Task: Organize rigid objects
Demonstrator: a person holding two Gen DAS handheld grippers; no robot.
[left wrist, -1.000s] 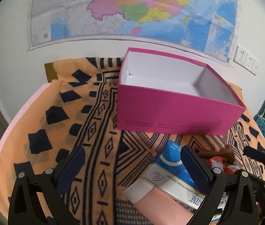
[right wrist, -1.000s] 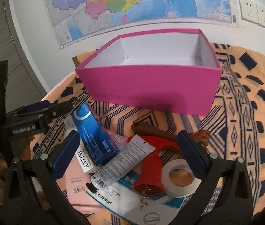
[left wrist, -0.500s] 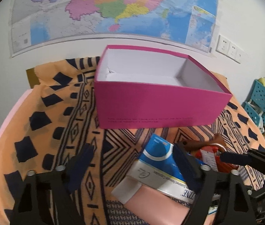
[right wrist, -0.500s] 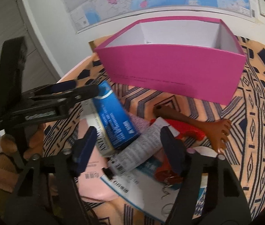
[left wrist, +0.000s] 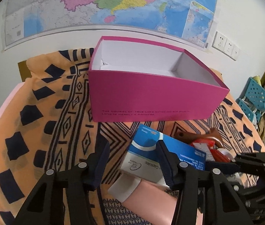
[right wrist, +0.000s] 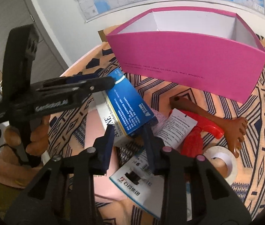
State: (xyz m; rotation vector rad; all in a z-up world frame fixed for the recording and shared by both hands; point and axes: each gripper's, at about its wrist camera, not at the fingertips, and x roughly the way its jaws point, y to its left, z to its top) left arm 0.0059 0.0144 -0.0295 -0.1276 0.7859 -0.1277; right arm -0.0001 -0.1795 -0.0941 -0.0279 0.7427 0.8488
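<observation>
An open pink box stands at the back of the orange patterned cloth. In front of it a blue carton leans on a white carton. My left gripper is closing: the white carton's far corner sits between its jaws, and the left finger is still over bare cloth. My right gripper is also closing, its jaws flanking the near ends of both cartons. I cannot see them squeeze.
To the right lie a wooden foot-shaped scratcher, a red plastic tool, a labelled white tube and a tape roll. Under the cartons are a pink flat pack and a white booklet. A hand grips the left tool.
Both pairs of jaws have narrowed a lot. The right gripper has moved left and down onto the near end of the blue and white cartons. The left gripper has turned slightly.
</observation>
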